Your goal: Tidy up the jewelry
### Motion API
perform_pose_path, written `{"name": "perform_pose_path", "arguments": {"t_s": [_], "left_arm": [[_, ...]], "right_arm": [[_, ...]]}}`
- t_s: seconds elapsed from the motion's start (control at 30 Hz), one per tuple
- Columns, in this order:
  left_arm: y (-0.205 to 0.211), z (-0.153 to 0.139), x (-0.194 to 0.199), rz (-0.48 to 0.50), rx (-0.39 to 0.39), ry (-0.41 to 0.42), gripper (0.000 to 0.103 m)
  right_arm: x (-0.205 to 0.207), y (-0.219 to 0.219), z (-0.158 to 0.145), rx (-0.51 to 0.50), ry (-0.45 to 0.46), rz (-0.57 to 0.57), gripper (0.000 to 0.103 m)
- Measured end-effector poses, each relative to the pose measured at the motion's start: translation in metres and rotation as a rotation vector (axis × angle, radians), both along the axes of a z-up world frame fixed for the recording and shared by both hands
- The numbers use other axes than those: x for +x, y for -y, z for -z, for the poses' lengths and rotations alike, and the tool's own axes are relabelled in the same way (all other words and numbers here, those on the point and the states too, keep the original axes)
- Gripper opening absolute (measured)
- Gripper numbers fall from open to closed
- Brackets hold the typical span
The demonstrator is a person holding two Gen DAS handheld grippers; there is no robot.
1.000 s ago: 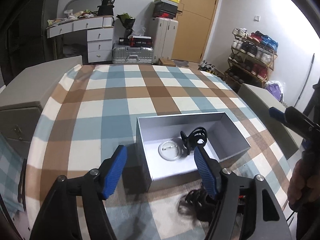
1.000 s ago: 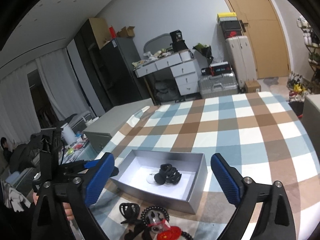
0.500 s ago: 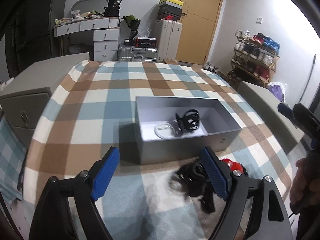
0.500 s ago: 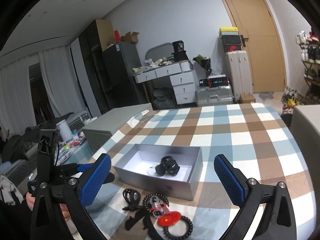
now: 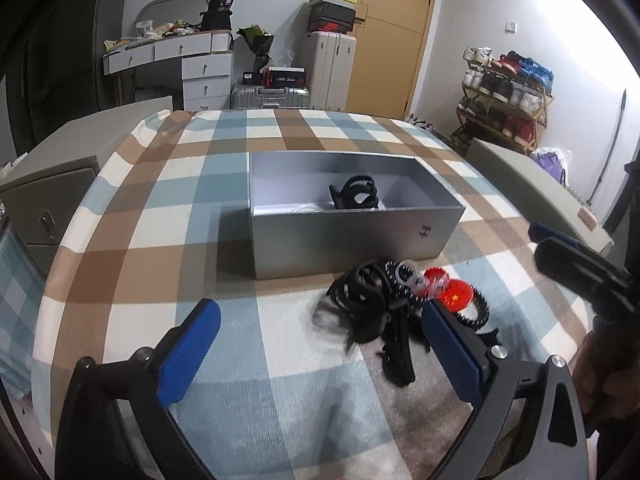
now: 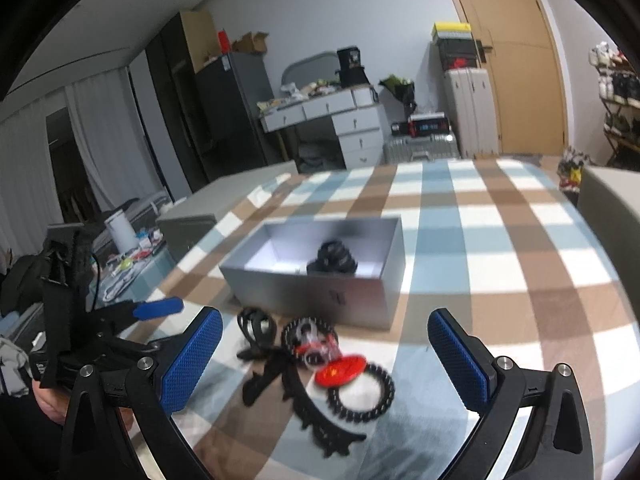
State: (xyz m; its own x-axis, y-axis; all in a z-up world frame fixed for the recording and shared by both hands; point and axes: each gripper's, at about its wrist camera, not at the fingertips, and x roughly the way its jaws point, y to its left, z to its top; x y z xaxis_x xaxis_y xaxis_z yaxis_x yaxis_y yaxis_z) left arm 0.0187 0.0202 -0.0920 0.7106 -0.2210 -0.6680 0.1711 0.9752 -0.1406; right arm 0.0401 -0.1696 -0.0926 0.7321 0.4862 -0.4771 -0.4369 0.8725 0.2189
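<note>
A grey open box (image 5: pixel 352 236) (image 6: pixel 320 288) stands on the checked tablecloth and holds a black claw clip (image 5: pixel 356 196) (image 6: pixel 332 260) and a pale round piece. In front of it lies a pile: a black hair clip (image 5: pixel 360 300), a red round badge (image 5: pixel 456 296) (image 6: pixel 340 368), black bead bracelets (image 6: pixel 360 392) and a black lace band (image 6: pixel 320 420). My left gripper (image 5: pixel 320 352) is open and empty just in front of the pile. My right gripper (image 6: pixel 324 360) is open and empty, its fingers either side of the pile.
The table edge curves close on the left. Grey cabinets (image 5: pixel 52 184) flank the table. A white dresser (image 5: pixel 188 68), suitcases (image 5: pixel 328 68), a door and a shoe rack (image 5: pixel 504 92) stand behind.
Both grippers have drawn back from the box and dropped lower toward the pile. The box now sits farther off in both views. Both grippers stay open.
</note>
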Motion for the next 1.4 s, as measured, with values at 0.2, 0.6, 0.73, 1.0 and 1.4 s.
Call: {"name": "perform_pose_path", "arguments": {"t_s": [0.2,0.6,0.73,1.0,1.4], "left_arm": [[-0.001,0.007,-0.005,0.012,0.006,-0.022,0.099],[-0.003,0.016,-0.011,0.029,-0.031,-0.059,0.098],[-0.003,0.014,-0.012,0.021,-0.021,-0.045,0.098],[-0.004,0.014,-0.011,0.024,-0.022,-0.05,0.098],[0.007,-0.004,-0.013,0.067,0.025,0.022,0.098]], "right_arm": [[0.006,-0.008,0.018,-0.022,-0.068,-0.042,0.103],[0.026,-0.037,0.033,-0.176,-0.112,-0.158,0.078],[0.032,-0.04,0.037,-0.195,-0.137,-0.169,0.065],[0.04,-0.038,0.043,-0.204,-0.175,-0.162,0.034],[0.029,-0.017,0.037,-0.112,-0.158,-0.137,0.029]]}}
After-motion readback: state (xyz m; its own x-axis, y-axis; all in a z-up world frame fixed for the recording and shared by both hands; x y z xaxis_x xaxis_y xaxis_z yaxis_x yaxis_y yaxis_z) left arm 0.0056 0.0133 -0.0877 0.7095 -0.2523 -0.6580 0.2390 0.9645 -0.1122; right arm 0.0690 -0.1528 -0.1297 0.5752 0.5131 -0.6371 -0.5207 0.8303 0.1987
